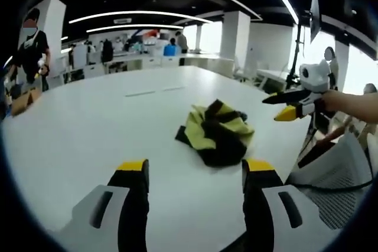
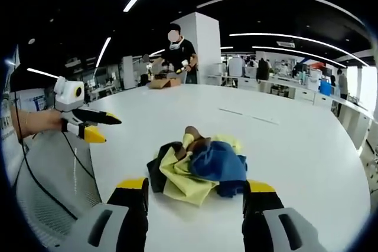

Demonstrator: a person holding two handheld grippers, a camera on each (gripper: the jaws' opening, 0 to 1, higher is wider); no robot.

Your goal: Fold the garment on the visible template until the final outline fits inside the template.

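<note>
A crumpled garment (image 1: 215, 133) in yellow and black lies in a heap on the white table (image 1: 88, 128). In the right gripper view the garment (image 2: 198, 166) also shows a blue part and a small brown patch. My left gripper (image 1: 196, 169) is open, its jaws wide apart just short of the heap. My right gripper (image 2: 195, 186) is open too, with the heap right in front of its jaws. Each gripper appears in the other's view, held above the table edge: the right gripper (image 1: 277, 107) and the left gripper (image 2: 110, 130). Nothing is held.
Faint short line marks (image 1: 150, 91) lie on the table beyond the garment. A mesh chair back (image 1: 331, 187) stands by the near table edge. A person in black (image 2: 177, 51) stands at the far edge beside a cardboard box (image 2: 164, 82). Desks and pillars fill the background.
</note>
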